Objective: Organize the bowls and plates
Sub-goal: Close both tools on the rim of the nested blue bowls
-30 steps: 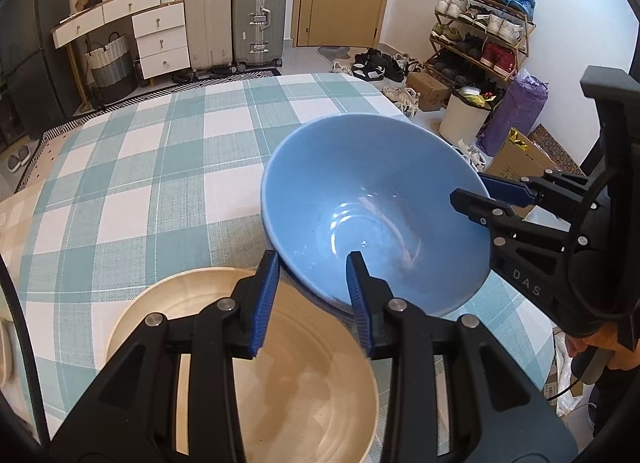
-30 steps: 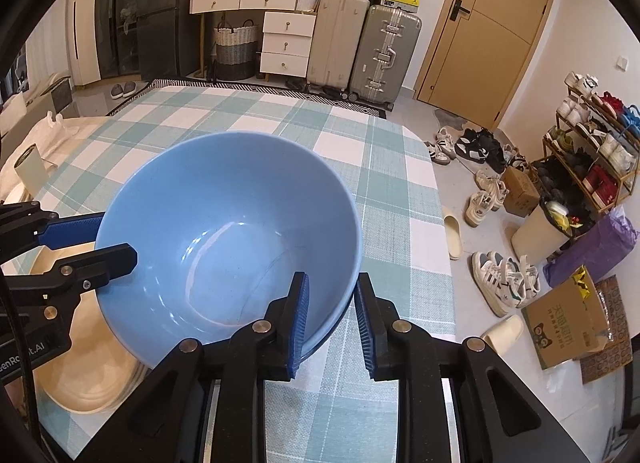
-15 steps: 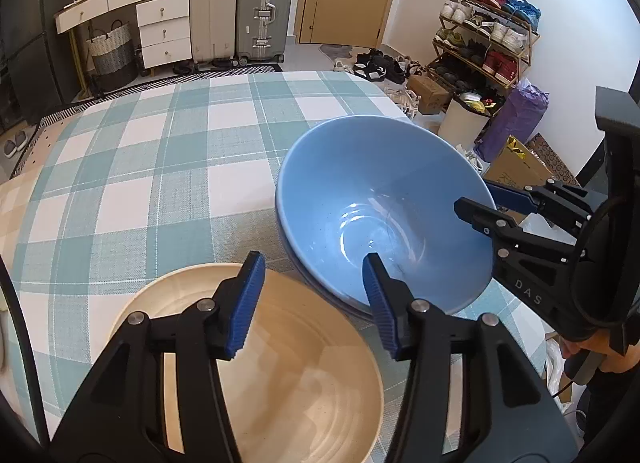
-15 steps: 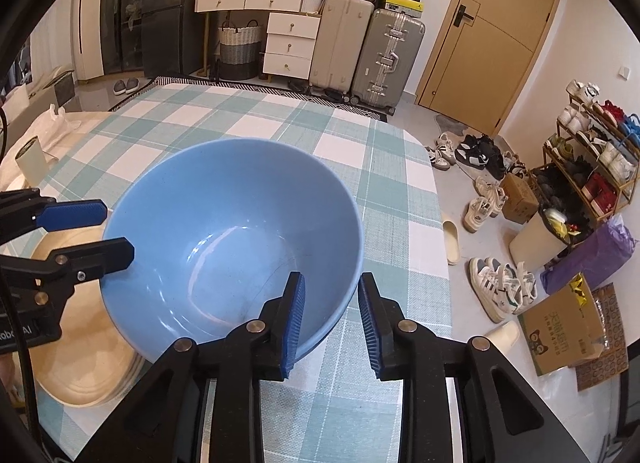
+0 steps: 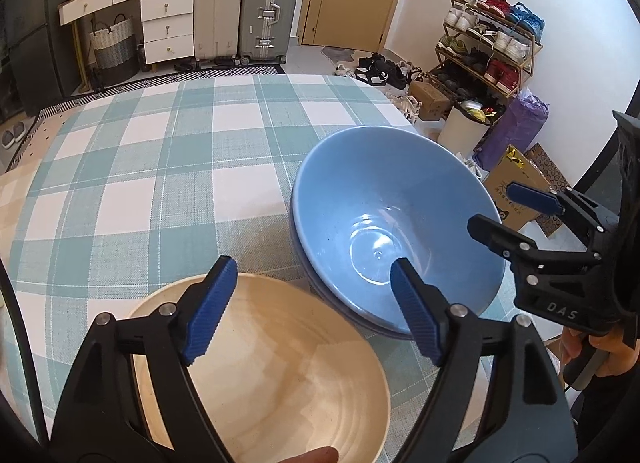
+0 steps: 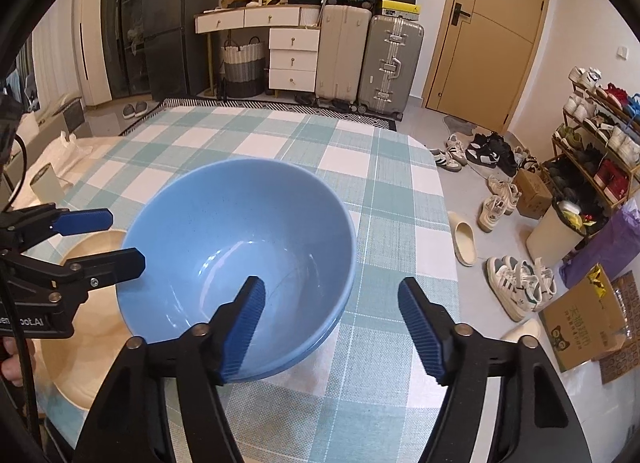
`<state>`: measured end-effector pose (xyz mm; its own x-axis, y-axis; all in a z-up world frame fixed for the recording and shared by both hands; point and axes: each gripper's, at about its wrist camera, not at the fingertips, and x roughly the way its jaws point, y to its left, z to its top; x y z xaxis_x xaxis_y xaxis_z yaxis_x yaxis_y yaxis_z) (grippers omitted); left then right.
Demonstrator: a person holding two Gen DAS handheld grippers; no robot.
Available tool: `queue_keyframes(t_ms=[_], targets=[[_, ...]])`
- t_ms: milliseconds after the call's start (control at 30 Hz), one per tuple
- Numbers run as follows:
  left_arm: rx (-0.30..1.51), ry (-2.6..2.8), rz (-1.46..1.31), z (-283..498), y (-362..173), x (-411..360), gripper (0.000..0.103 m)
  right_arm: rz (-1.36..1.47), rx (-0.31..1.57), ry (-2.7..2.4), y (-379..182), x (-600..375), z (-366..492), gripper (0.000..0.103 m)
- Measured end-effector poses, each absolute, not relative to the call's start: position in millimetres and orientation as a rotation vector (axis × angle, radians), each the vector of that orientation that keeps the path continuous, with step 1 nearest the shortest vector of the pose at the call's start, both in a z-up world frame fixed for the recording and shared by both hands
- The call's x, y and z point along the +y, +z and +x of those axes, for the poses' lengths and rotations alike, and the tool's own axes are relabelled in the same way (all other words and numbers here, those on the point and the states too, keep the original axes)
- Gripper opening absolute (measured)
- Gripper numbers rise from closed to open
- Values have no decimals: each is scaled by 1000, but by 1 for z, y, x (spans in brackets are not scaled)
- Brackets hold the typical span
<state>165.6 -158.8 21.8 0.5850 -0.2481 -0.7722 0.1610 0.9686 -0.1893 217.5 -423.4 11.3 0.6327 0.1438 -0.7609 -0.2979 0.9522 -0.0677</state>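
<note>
Left tongs (image 5: 312, 303) are standing wide, having just been opening, nothing pressing between the pads. Blue bowl (image 5: 384, 219) is sitting nested on another, beside the wooden bowl (image 5: 288, 375) on the checked counter (image 5: 132, 183).

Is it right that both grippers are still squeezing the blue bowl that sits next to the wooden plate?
Not quite. Both grippers have just been opening: the left gripper and right gripper are open, as each wrist view shows. The blue bowl does sit beside the wooden plate.
</note>
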Motion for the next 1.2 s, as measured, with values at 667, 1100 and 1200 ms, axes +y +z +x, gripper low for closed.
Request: queue_keyframes(t_ms=[667,1100,1200], targets=[[969,-285,-284,195,-9,-144,100,80,905,334,-16,-447,238,85],[1026,-338,-312,205,-28,-151,60,165,938,385,-29,-449,243,57],[1027,-343,-298,207,-29,-155,53,163,941,392,-30,-447,242,50]])
